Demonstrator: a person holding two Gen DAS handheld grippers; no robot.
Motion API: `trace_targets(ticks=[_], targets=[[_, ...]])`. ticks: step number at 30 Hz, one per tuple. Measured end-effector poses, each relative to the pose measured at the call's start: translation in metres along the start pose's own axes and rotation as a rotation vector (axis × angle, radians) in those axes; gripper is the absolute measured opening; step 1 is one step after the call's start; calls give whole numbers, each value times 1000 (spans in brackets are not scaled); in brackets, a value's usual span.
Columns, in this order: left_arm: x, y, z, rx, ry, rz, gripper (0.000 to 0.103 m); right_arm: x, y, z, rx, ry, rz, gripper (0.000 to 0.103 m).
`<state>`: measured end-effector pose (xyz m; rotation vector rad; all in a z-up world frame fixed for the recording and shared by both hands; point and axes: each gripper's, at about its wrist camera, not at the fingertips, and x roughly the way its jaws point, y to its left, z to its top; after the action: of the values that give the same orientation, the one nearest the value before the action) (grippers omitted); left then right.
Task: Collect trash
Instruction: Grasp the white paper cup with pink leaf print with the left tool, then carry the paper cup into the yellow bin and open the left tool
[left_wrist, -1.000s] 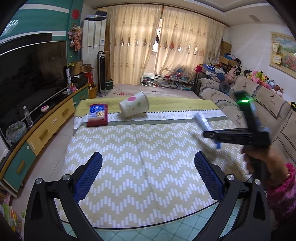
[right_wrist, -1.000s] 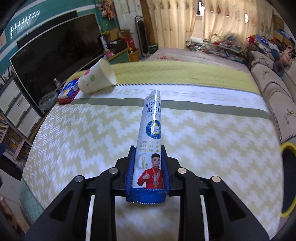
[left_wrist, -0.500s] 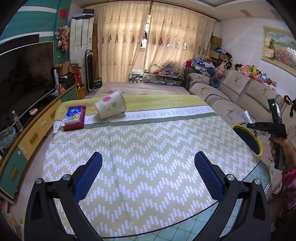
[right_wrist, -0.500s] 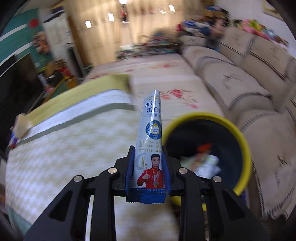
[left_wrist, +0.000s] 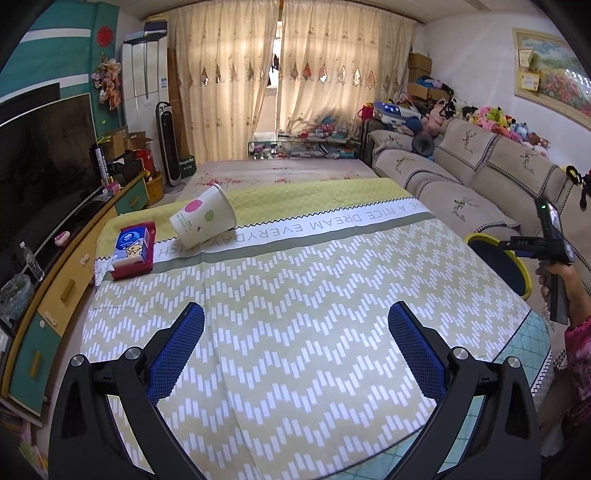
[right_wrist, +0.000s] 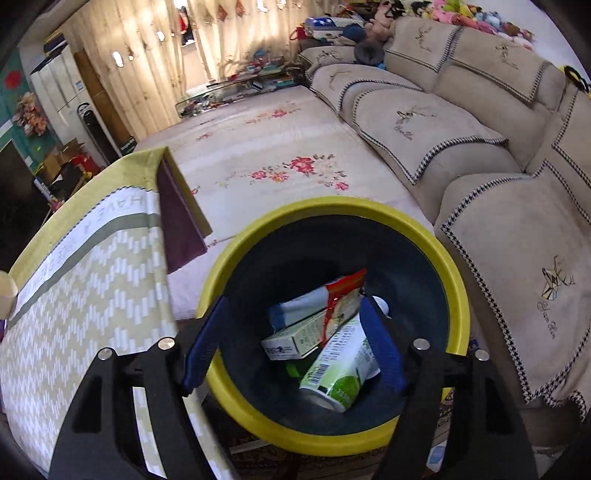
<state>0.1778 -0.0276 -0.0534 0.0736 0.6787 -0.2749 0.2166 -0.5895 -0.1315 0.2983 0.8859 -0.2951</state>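
My right gripper (right_wrist: 291, 332) is open and empty, right over the yellow-rimmed dark bin (right_wrist: 458, 295). Inside the bin lie a blue-white tube packet (right_wrist: 299, 308), a small carton (right_wrist: 291, 341), a red wrapper (right_wrist: 343, 291) and a green cup (right_wrist: 340, 373). In the left wrist view the bin (left_wrist: 517, 258) stands off the table's right edge with the right gripper (left_wrist: 517, 245) above it. My left gripper (left_wrist: 295, 347) is open and empty above the near table. A paper cup (left_wrist: 203, 219) lies on its side at the far left beside a red-blue box (left_wrist: 133, 249).
The table (left_wrist: 295, 295) has a yellow-green zigzag cloth. A beige sofa (left_wrist: 480, 177) runs along the right, close to the bin. A TV cabinet (left_wrist: 55, 280) and TV stand on the left. A floral rug (right_wrist: 277, 155) lies beyond the table.
My right gripper swung from over the table to over the bin, opened and let the tube packet drop in. The left gripper stayed open and shifted its view slightly.
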Motion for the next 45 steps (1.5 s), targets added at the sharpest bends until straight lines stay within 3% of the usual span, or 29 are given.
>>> trace_targets(ticks=[10,15,19,25,30,32,37,45], targets=[[67,64,56,53,32,-71,98,-20,49,14,-48,-56,91,71],[119,94,82,205,73,-65,98,-19,68,17,-69,-50,101,72],[155,114,101,268,127,-67,98,-20,76,19,-77,-50,95,72],[191,116,111,406,194,-104,98,-19,78,22,-83,-39,75,73],[216,117,115,447,248,-118,98,-15,80,25,-78,-26,76,73],[224,117,114,460,271,-118,95,-12,81,25,-77,-21,78,73],[235,121,112,455,307,-113,68,-8,81,21,-78,-9,90,73],[215,112,109,368,268,-108,64,-18,73,11,-67,-17,125,73]])
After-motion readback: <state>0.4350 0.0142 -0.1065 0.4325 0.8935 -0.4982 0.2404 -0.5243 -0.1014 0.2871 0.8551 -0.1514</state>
